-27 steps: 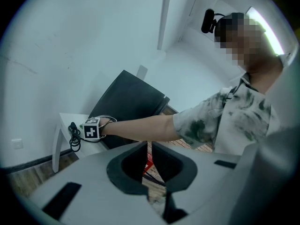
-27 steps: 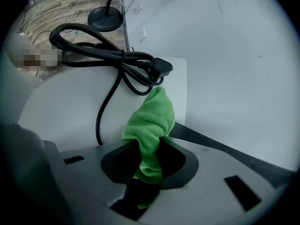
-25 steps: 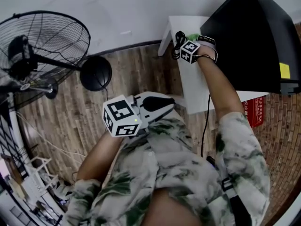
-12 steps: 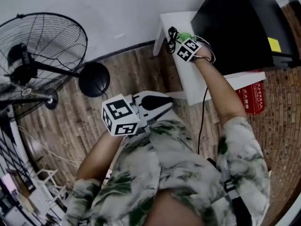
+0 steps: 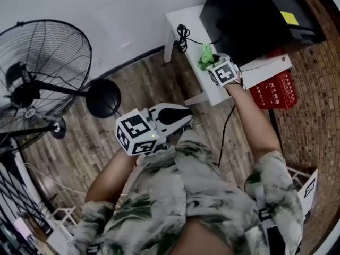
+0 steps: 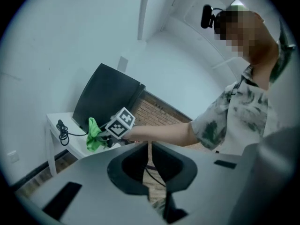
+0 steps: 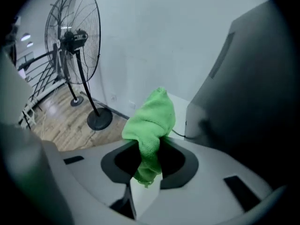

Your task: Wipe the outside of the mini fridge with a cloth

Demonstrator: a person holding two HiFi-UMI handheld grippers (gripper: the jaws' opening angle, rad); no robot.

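The black mini fridge (image 5: 249, 15) stands on a small white table (image 5: 226, 92). My right gripper (image 5: 211, 64) is shut on a green cloth (image 5: 205, 56) and holds it at the fridge's left side, low down, just over the tabletop. In the right gripper view the cloth (image 7: 152, 121) bunches up out of the right gripper (image 7: 150, 158), with the fridge's dark wall (image 7: 253, 78) close on the right. My left gripper (image 5: 183, 116) hangs near the person's torso, shut and holding nothing. The left gripper view looks across the left gripper (image 6: 149, 146) at the fridge (image 6: 105, 95) and cloth (image 6: 93, 136).
A coiled black cable (image 5: 182, 33) lies on the table's far corner. A red box (image 5: 276, 89) sits beside the table by the brick wall (image 5: 313, 121). A pedestal fan (image 5: 42, 73) with a round black base (image 5: 103, 97) stands on the wood floor to the left.
The right gripper has carried the cloth along the fridge's side, away from the coiled cable and toward the person. The head view has swung. The left gripper has stayed put.
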